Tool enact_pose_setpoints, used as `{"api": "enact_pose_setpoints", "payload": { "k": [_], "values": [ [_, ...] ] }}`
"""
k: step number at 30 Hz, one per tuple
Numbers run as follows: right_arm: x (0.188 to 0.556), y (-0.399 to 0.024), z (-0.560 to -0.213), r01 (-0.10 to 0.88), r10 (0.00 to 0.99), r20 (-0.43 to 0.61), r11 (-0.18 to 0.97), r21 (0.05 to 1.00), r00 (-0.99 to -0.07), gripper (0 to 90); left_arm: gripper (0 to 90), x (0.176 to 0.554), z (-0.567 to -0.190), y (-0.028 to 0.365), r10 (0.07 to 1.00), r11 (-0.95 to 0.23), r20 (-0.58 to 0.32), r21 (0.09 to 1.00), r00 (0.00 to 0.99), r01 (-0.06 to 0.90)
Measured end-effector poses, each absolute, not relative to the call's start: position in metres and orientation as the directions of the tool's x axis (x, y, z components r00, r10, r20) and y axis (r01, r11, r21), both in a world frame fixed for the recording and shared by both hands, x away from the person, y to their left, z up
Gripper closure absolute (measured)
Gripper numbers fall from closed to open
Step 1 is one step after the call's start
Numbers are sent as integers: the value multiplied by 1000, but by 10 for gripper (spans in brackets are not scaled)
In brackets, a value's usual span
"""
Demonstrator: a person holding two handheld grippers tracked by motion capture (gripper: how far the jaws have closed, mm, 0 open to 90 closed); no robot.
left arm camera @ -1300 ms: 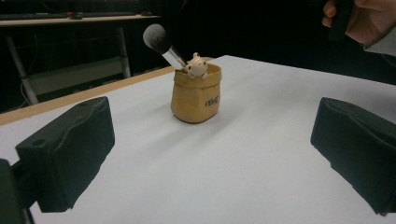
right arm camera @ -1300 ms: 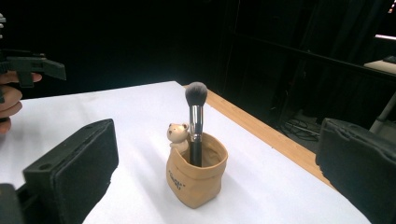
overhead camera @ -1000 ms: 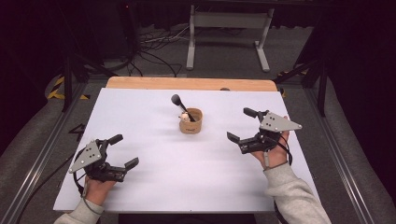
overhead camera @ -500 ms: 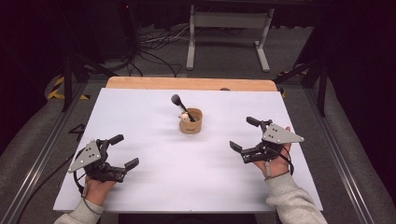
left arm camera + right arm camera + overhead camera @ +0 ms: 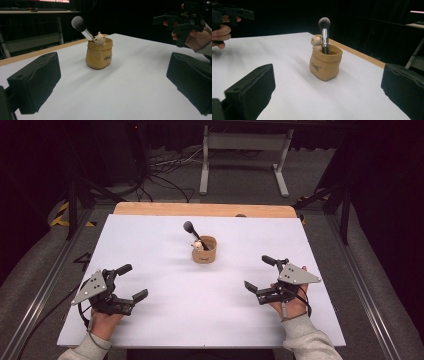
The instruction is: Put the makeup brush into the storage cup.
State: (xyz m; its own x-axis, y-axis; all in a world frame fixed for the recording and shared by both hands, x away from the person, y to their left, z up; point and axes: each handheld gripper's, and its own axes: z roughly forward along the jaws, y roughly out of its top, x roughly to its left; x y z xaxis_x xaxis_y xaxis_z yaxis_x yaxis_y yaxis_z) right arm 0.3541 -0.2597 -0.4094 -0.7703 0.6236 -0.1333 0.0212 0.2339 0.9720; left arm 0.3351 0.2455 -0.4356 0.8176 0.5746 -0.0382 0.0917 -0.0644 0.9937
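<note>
The left gripper point(image 5: 131, 282) rests low at about seven o'clock on the white table point(image 5: 165, 320), its jaws spread wide with nothing between them, and the right gripper point(image 5: 260, 272) sits at about four o'clock in the same state: jaws wide apart, empty, the hand under it lying on the table top. Both are angled inward, so each gripper view looks between its own black pads straight at the same target, which I judge is why they are held this way: each has an unobstructed line to the work before either commits. That target is a small tan pouch point(image 5: 204, 251) standing upright slightly beyond the table's middle, toward twelve o'clock, well apart from both grippers. A makeup brush point(image 5: 324, 33) stands in it handle-down, its dark bristle head leaning out over the rim toward eleven o'clock in the high view, and a little pale bear figure point(image 5: 100, 38) peeks over the rim just beside the handle. The lean leaves the brush's metal ferrule and upper handle exposed above the pouch, probably the easiest place to pinch; the soft pouch may tip or drag unless the other gripper steadies it.
</note>
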Motion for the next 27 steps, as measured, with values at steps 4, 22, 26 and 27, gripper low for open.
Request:
{"api": "enact_pose_setpoints", "payload": {
  "k": [4,22,26,27],
  "values": [
    [351,-259,-414,26,625,-130,234,972,-770,0,0,335,-436,245,572,-67,-36,994,819,90],
    [347,-257,-433,75,624,-99,247,966,-775,0,0,340,-443,241,560,-62,-62,991,826,116],
    [348,-256,-435,93,624,-90,254,963,-776,0,0,342,-444,240,560,-73,-53,991,827,113],
    [348,-256,-436,94,623,-92,259,961,-777,0,0,342,-444,241,559,-77,-53,990,827,115]
  ]
}}
